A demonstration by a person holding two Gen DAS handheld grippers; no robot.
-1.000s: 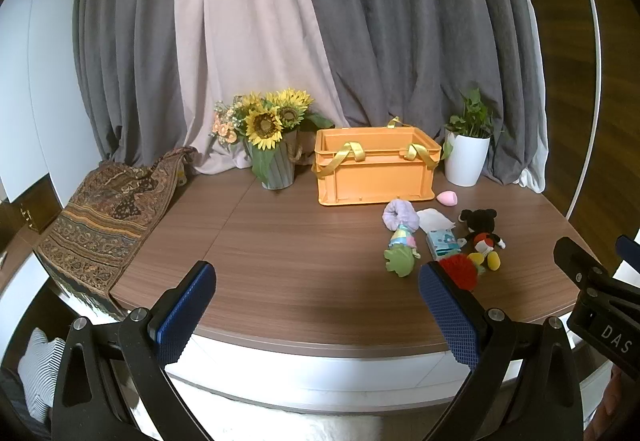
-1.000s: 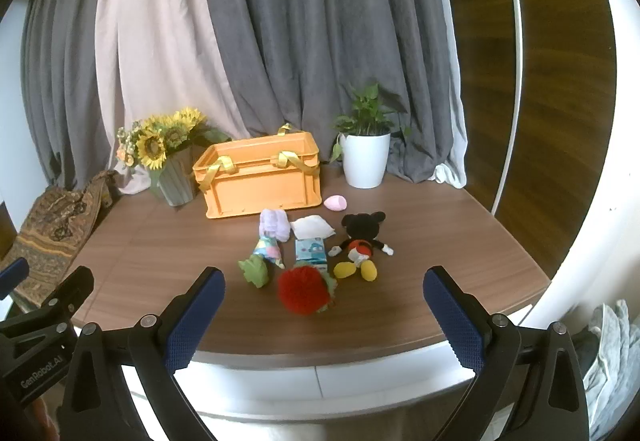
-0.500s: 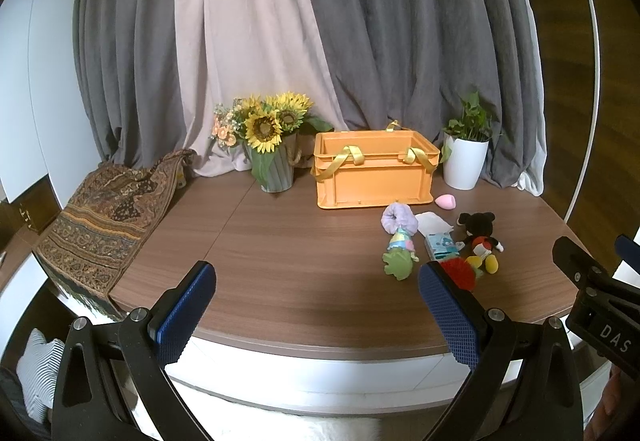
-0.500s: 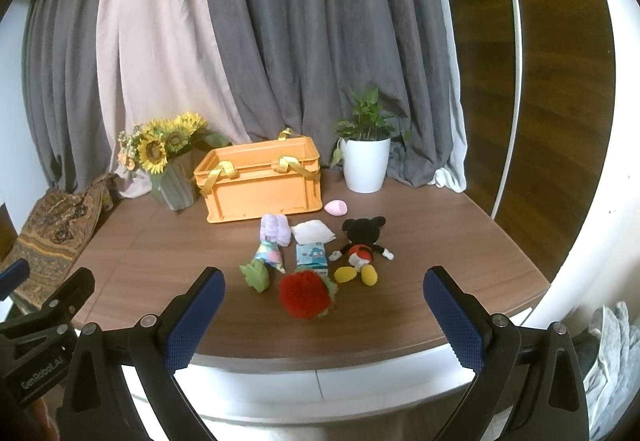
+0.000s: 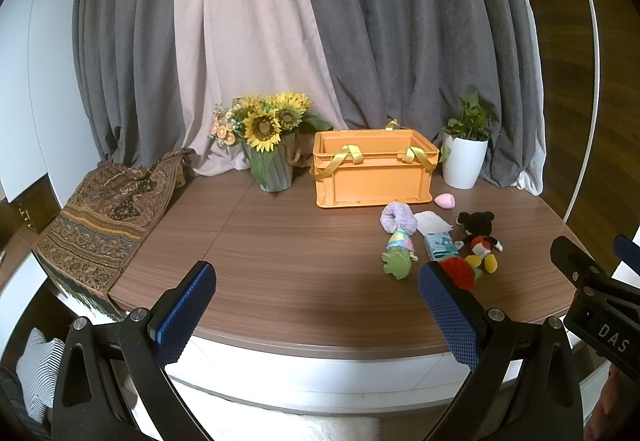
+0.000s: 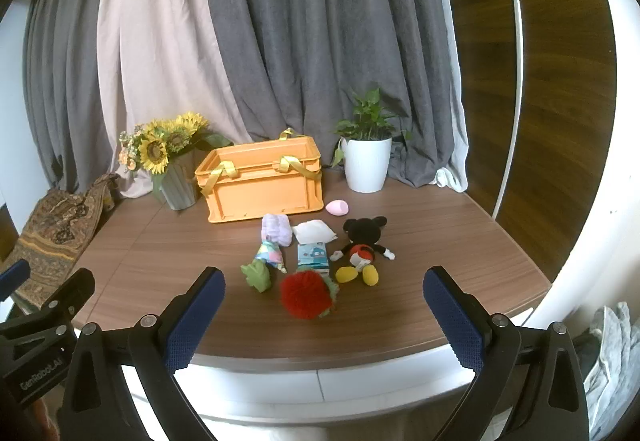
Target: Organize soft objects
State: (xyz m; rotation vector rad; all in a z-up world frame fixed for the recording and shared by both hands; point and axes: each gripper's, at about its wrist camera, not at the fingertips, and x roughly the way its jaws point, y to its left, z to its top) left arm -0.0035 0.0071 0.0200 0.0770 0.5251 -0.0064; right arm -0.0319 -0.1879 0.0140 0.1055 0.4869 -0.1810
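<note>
An orange crate (image 6: 262, 185) with yellow straps stands at the back of the wooden table (image 6: 420, 281); it also shows in the left wrist view (image 5: 372, 177). In front of it lie soft things: a red pompom (image 6: 306, 295), a green frog toy (image 6: 258, 275), a mouse plush (image 6: 362, 249), a blue tissue pack (image 6: 313, 257), a purple scrunchie (image 6: 276, 229), a white pad (image 6: 314, 231) and a pink sponge (image 6: 337, 207). My right gripper (image 6: 324, 321) is open and empty, near the table's front edge, short of the pompom. My left gripper (image 5: 316, 313) is open and empty, left of the toys.
A vase of sunflowers (image 5: 272, 145) stands left of the crate and a white potted plant (image 6: 368, 157) to its right. A patterned cloth (image 5: 108, 217) hangs over the table's left edge. Curtains hang behind the table.
Both grippers have drawn back and risen slightly, so the table and toys look a little farther away. Nothing on the table has moved.
</note>
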